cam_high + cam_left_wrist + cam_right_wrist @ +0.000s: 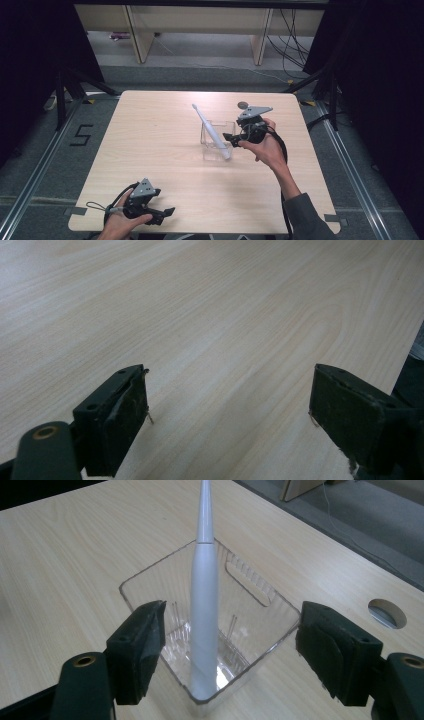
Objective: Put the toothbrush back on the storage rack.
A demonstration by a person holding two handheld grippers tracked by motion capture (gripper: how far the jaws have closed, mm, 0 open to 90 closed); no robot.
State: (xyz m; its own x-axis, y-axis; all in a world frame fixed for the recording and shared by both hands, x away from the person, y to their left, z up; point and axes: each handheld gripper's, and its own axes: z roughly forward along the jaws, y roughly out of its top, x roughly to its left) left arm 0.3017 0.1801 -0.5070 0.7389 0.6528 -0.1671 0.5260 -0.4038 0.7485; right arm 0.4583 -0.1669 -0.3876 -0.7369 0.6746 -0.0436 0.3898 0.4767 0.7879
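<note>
Right gripper view: right claw (227,650) gapes wide astride white toothbrush (204,605), which leans in clear container (260,630) mid-worktop (60,570). Step appears to be release or approach; next move calls for straight, careful travel. Left claw (227,410) open, idle near worktop's front edge.

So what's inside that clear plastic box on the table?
A white electric toothbrush stands inside the clear box, its base on the bottom near one wall, its neck leaning out over the rim. Nothing else shows through the walls. The brush head is cut off in the right gripper view.
</note>
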